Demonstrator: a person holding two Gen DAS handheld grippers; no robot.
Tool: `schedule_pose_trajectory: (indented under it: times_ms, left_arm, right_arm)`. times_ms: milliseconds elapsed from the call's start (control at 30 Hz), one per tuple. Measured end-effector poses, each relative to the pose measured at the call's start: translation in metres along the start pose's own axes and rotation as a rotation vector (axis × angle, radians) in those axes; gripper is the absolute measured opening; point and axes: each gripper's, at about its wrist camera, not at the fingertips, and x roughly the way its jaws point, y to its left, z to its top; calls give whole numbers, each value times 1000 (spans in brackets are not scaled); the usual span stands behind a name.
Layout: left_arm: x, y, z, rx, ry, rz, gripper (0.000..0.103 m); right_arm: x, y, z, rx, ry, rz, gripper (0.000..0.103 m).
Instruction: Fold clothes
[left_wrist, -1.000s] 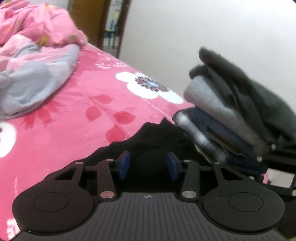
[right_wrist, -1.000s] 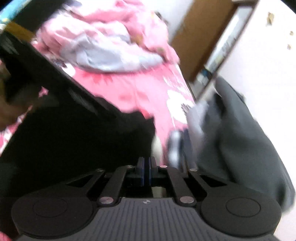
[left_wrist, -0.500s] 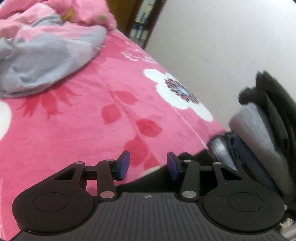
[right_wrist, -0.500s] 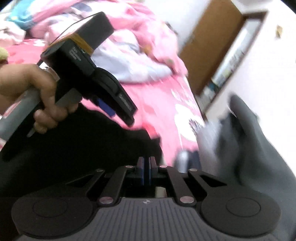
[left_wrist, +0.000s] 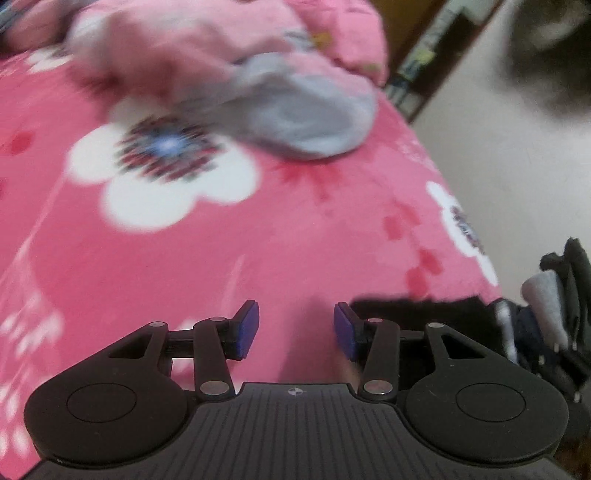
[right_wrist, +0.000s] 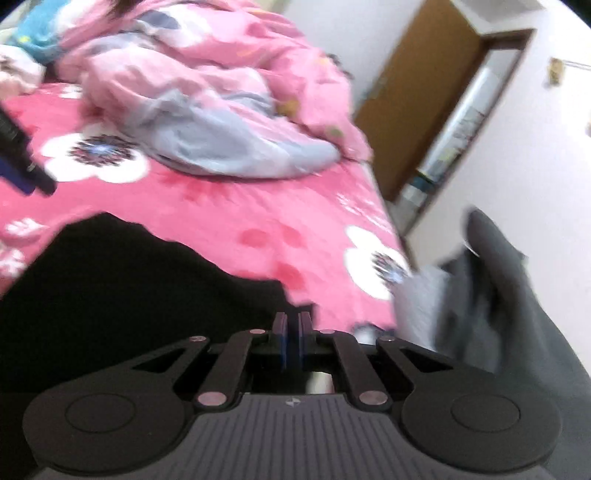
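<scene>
Black garment (right_wrist: 122, 291) is what's getting folded here, spread flat on the pink flowered bedsheet (left_wrist: 229, 258), filling the lower left of the right wrist view with its far edge running up and across the bed. The left view only catches a dark strip of it just beyond the right-hand pad.

Going left to right: the left gripper (left_wrist: 296, 330) has its blue pads parted about halfway with nothing between them, just bare sheet underneath. From the other camera you can see its tip (right_wrist: 22, 166) out over the sheet at the left edge, clear of the black cloth. Next, the right gripper (right_wrist: 293, 341) is pinched right down at the garment's near corner. It looks like it has a bit of the black edge, but the pads are so tight together I honestly can't tell for sure. Far right is the stack of folded clothes (right_wrist: 491, 306), greys on top, near the wall side.

My take on doing this bit well: get the free gripper down low on the garment's outer edge, grab only one layer, and keep the other corner taut so the fold line stays straight. Match heights before carrying the edge over, or it'll wrinkle. Crumpled duvet (right_wrist: 207, 110) at the back is well out of the way.
</scene>
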Motion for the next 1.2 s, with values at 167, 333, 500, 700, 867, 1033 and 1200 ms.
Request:
schedule_pose_trajectory:
  times_ms: [167,333,500,700,867,1033,1200]
  left_arm:
    - [-25,10,-41,-87,103,-23,45]
    - [-31,3,-89,-159,235,-82,45]
    - [-25,-3,-111,-223,284,-144,45]
    - [-13,-7,-133,-216,320,-193,48]
    - [-12,10,-140,-272,289,-211,49]
    - [-28,23,-138,-286,241,-221,49]
    - [-39,31,-131,-262,211,-247,49]
  right_arm:
    - [72,-2,13,60,124,-28,4]
    - [29,-4,16,96,39,-55,5]
    - [8,19,26,55,-64,237,5]
    - [41,55,54,70,-65,497,5]
    - [76,33,66,238,27,280,6]
    - [16,6,55,257,61,282,6]
    - [-44,2,2,230,209,253,6]
